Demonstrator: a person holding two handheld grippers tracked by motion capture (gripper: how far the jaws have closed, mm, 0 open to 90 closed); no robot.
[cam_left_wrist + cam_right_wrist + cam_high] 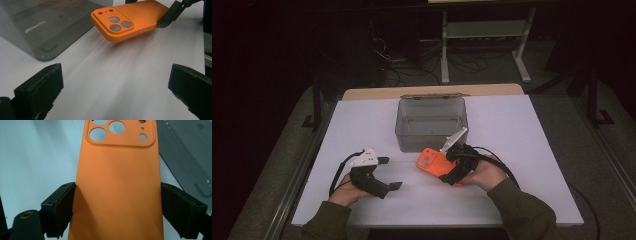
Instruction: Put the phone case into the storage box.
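Orange silicone phone case (117, 185) is clamped across its width by right gripper (451, 167), lifted; placement into grey translucent plastic box (431, 131) judged next. Left gripper (384, 175) is held wide open, empty.

grey box (431, 122) ahead, bare table (522, 150) beside

Left tongs (393, 173) gape empty — right tongs (447, 167) clamped

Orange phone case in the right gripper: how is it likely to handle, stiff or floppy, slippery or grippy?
The orange phone case is likely light: the right gripper holds it by its long edges, its camera end clear of the white table. It juts out without sagging, so probably fairly stiff, though a thin shell may flex if squeezed. Its matte surface suggests decent grip.
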